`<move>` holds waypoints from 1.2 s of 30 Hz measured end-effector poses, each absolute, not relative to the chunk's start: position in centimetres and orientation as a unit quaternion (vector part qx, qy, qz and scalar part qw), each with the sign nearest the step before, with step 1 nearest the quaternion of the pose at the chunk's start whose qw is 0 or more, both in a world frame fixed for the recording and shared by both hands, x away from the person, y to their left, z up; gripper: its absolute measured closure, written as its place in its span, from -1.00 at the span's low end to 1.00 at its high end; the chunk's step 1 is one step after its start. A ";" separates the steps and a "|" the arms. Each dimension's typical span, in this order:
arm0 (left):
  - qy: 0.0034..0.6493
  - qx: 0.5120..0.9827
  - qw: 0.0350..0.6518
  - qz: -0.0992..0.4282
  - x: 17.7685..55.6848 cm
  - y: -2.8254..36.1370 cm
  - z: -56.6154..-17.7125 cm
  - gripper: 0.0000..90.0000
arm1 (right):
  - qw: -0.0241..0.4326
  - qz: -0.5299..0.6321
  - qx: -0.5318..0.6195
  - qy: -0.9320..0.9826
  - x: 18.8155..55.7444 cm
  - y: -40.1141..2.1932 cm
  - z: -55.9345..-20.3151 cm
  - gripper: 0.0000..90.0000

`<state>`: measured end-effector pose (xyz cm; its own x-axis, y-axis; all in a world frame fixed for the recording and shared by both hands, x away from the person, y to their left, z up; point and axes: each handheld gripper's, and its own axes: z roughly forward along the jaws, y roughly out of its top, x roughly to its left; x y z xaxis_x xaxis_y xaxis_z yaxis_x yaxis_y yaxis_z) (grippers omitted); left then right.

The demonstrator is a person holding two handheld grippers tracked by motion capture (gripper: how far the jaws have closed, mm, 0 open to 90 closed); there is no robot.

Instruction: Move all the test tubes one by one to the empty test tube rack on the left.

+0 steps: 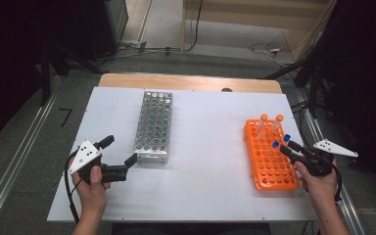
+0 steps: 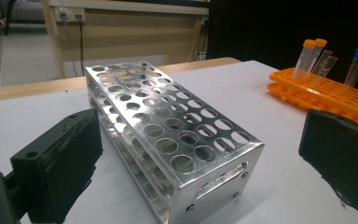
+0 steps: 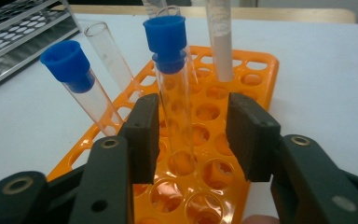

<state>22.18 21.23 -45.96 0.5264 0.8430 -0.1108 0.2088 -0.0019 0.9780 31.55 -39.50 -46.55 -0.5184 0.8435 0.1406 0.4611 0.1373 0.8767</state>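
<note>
Even overhead light, perhaps slightly soft

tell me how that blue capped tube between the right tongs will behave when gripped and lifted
The blue capped tube looks like clear, smooth glass or plastic, so probably slippery and perhaps fragile if squeezed hard. Thin and seemingly empty, it is likely light. It leans in the orange rack, so it may tilt further when nudged.

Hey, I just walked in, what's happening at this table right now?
A person is working with a handheld gripper in each hand. The right gripper is at the orange tube rack, its jaws on either side of a blue-capped test tube standing in the rack, with gaps still showing, so it isn't clamped yet. Another blue-capped tube and orange-capped tubes also stand in that rack. The left gripper waits wide open beside the empty metal rack.
</note>
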 end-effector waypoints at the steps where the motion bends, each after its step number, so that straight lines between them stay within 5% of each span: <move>1: 0.403 0.653 0.580 0.272 22.2 21.2 -46.0 -1.00 | 0.195 0.477 0.447 0.731 31.7 -39.5 -46.7 0.23; 10: 0.403 0.657 0.577 0.270 22.2 21.1 -46.0 -1.00 | 0.168 0.466 0.443 0.747 32.7 -39.3 -47.8 0.36; 17: 0.403 0.658 0.577 0.266 22.3 21.0 -46.1 -1.00 | 0.173 0.461 0.421 0.762 32.4 -38.9 -47.9 0.65; 27: 0.400 0.658 0.579 0.267 22.1 20.8 -45.9 -1.00 | 0.210 0.487 0.426 0.733 31.1 -39.5 -45.6 0.66; 36: 0.398 0.658 0.580 0.267 22.0 20.5 -45.6 -1.00 | 0.195 0.507 0.409 0.733 29.2 -39.3 -43.5 0.67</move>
<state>22.00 20.49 -45.58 0.5397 0.8346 -0.1105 0.2146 -0.0095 0.9766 29.23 -39.30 -43.50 -0.5898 0.7972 0.1290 0.4019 0.1513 0.9031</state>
